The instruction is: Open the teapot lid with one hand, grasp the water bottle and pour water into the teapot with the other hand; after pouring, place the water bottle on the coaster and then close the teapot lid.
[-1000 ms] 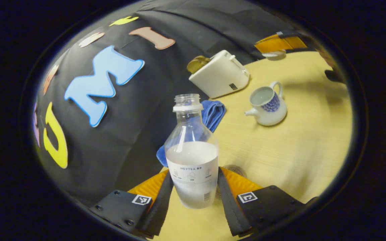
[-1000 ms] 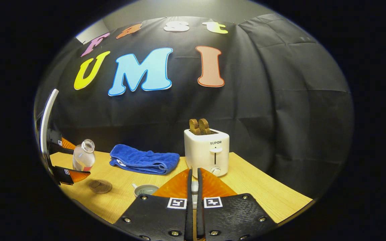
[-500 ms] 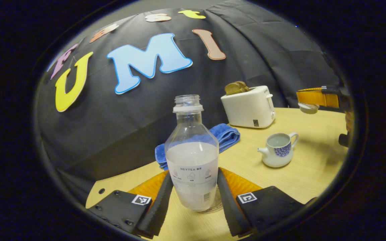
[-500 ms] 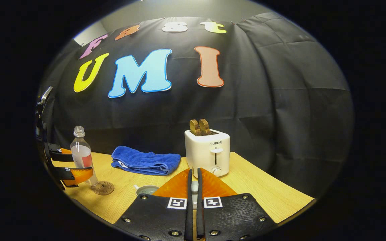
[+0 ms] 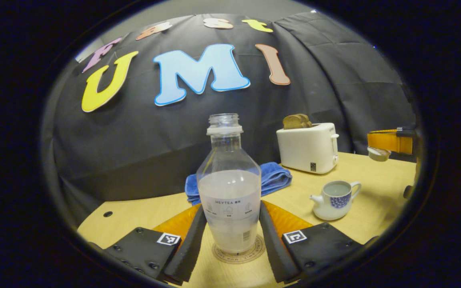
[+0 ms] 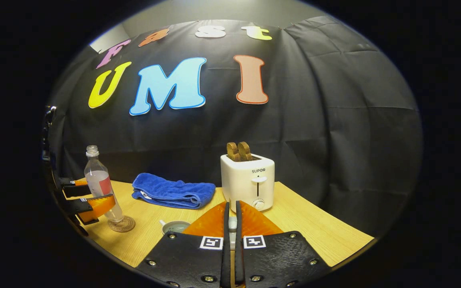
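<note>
One bottle [image 5: 229, 188], one teapot [image 5: 334, 199], one coaster [image 5: 238, 253], one toaster [image 5: 308, 147], one towel [image 5: 272, 179].

Both views are evenly lit from overhead, bright at the centre and falling off to darkness toward the circular edge. Strong fisheye distortion bows the pale wooden tabletop [image 5: 358, 224] and the black cloth wall, most severely near the rim. In the left gripper view the clear plastic water bottle with a white label [image 5: 229, 188] is sharp and carries faint vertical highlights on its shoulder; soft shadows lie on the tabletop to the right of the small white teapot with a blue pattern [image 5: 333, 199]. In the right gripper view the white two-slot toaster [image 6: 247, 182] is crisp, while the near fingers at the bottom are slightly soft. No motion blur is evident.
</note>
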Demonstrator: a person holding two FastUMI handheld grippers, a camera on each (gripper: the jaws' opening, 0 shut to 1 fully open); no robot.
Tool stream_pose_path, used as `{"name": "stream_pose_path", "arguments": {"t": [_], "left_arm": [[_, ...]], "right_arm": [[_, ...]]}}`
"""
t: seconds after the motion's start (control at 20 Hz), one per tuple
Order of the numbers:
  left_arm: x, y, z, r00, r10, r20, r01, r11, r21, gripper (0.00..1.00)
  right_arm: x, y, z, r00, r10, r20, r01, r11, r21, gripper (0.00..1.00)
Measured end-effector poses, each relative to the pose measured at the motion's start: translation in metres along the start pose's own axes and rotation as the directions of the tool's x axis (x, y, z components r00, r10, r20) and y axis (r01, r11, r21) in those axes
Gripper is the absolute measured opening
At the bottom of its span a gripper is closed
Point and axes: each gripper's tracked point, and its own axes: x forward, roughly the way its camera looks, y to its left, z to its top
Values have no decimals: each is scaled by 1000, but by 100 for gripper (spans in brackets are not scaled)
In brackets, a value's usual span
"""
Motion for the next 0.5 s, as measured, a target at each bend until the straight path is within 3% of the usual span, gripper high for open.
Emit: {"name": "stream_pose_path", "arguments": {"t": [0.5], "left_arm": [[1, 4, -19, 999, 0, -38, -1, 1000, -28, 83]], "right_arm": [[1, 3, -2, 1000, 4, -4, -4, 1000, -13, 4]]}}
